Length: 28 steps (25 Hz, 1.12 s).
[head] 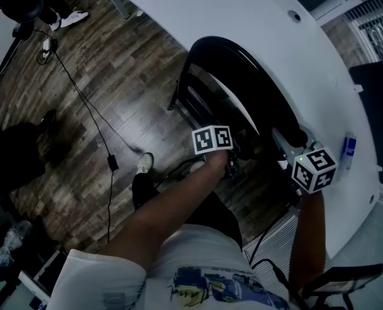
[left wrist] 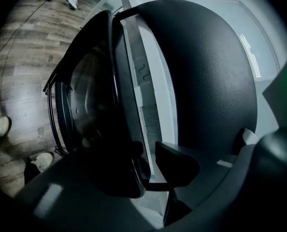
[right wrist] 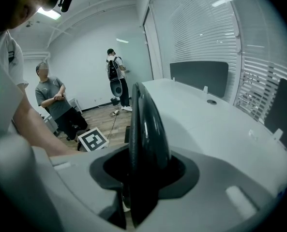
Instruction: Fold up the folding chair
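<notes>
The black folding chair point(head: 243, 89) stands on edge against the white curved table point(head: 262, 18), its two panels drawn close together. My left gripper point(head: 233, 163) is at the chair's near lower edge. In the left gripper view the thin black rim point(left wrist: 115, 81) runs between the jaws of my left gripper point(left wrist: 148, 170), with a light gap beside the right finger point(left wrist: 179, 163). My right gripper point(head: 288, 148) straddles the chair's upper edge by the table. The padded panel point(right wrist: 145, 139) rises between the jaws of my right gripper point(right wrist: 143, 178), with dark gaps at its sides.
A cable point(head: 88, 102) trails over the wood floor. The wearer's shoes point(left wrist: 0, 127) are beside the chair. A seated person point(right wrist: 53, 98) and a standing person point(right wrist: 115, 79) are further back. Another dark chair point(head: 343, 279) stands at the lower right. A blue object point(head: 349, 148) lies on the table.
</notes>
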Available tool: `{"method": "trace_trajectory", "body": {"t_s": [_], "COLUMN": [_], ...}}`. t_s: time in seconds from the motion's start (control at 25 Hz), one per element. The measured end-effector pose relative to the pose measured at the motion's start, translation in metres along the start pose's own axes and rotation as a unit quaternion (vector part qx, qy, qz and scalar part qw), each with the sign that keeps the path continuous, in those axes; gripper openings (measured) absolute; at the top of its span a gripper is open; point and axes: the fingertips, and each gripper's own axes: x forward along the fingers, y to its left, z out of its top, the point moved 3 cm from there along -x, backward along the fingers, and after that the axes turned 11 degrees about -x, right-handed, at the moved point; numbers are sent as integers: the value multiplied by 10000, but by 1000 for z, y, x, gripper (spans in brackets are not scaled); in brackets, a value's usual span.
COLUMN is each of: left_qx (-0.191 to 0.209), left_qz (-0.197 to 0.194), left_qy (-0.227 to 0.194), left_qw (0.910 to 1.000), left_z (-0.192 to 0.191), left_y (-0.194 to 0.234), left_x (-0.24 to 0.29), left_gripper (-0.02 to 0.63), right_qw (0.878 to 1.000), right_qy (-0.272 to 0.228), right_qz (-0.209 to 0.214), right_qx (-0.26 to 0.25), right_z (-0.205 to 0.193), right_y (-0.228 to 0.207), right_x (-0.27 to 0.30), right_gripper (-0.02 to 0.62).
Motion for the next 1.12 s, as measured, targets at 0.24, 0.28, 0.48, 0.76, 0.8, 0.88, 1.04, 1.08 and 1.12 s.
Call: {"method": "trace_trajectory", "body": {"t_s": [0.24, 0.28, 0.48, 0.76, 0.8, 0.88, 1.04, 1.08, 1.12], "left_qx": [36, 43, 45, 111, 102, 114, 163, 184, 204], "left_qz": [-90, -103, -192, -199, -213, -226, -228, -224, -215], "left_qy": [89, 104, 193, 171, 170, 185, 276, 288, 295], "left_qw": [9999, 9999, 9996, 9996, 9996, 9995, 9992, 9992, 9991], "left_z": [2, 2, 3, 12, 13, 14, 12, 12, 12], "left_y": [-1, -1, 1, 1, 1, 1, 4, 5, 5], "left_x": [0, 1, 1, -2, -3, -4, -8, -10, -12], "left_gripper": [163, 163, 163, 163, 164, 164, 164, 164, 164], "right_qw": [10000, 10000, 9999, 9993, 9992, 9990, 9992, 9992, 9992], "right_qy": [-11, -18, -39, -176, -189, -171, -132, -139, -149], "right_qz": [-48, -71, -118, -270, -293, -345, -338, -331, -335], "right_qx": [-8, 2, 53, 186, 219, 204, 152, 161, 176], "right_z": [1, 1, 0, -2, -2, -2, 0, 0, 1], "right_y": [-3, -4, -7, -14, -15, -15, -14, -15, -15], "right_x": [2, 2, 4, 3, 3, 3, -2, -5, -7], "right_gripper": [135, 137, 151, 186, 186, 196, 196, 196, 196]}}
